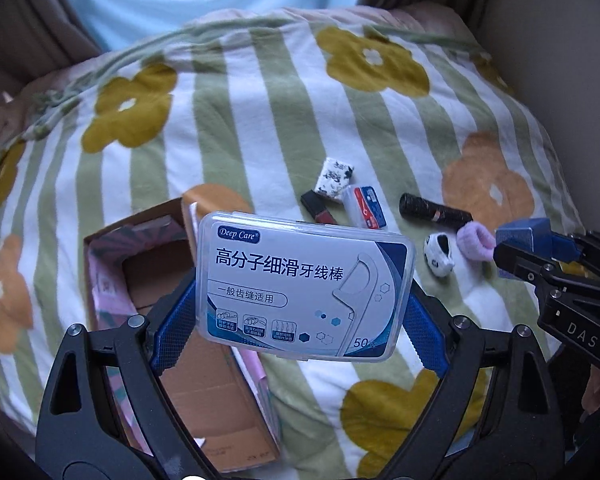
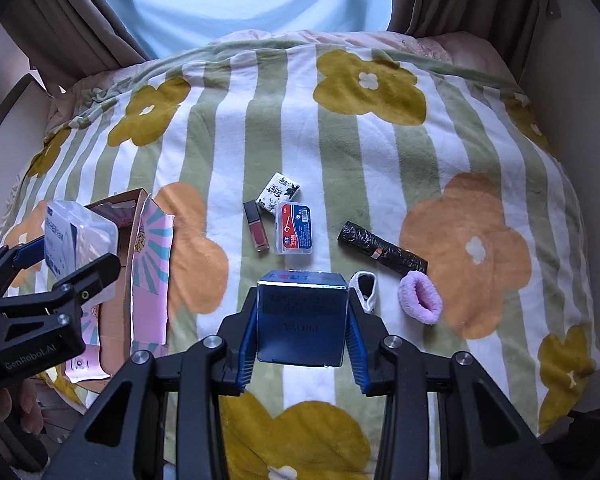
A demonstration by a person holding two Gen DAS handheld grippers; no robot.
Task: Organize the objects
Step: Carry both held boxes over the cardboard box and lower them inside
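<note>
My left gripper (image 1: pixel 300 320) is shut on a clear dental floss pick box (image 1: pixel 304 284) with a white and blue label, held above the right side of an open cardboard box (image 1: pixel 172 364). It also shows in the right wrist view (image 2: pixel 76 236) over the cardboard box (image 2: pixel 116 332). My right gripper (image 2: pixel 302 344) is shut on a dark blue box (image 2: pixel 302 316) above the bed, and appears in the left wrist view (image 1: pixel 540 248). On the blanket lie a lip gloss (image 2: pixel 256 226), a small floss case (image 2: pixel 295 229), a tissue pack (image 2: pixel 278 193), a black roll (image 2: pixel 382 247), a pink scrunchie (image 2: pixel 420 297) and a black-and-white item (image 2: pixel 365 290).
A striped blanket with flowers (image 2: pixel 340 140) covers the bed. Curtains (image 2: pixel 80 20) and a bright window are behind it. The cardboard box has pink patterned flaps (image 2: pixel 152 264) standing open.
</note>
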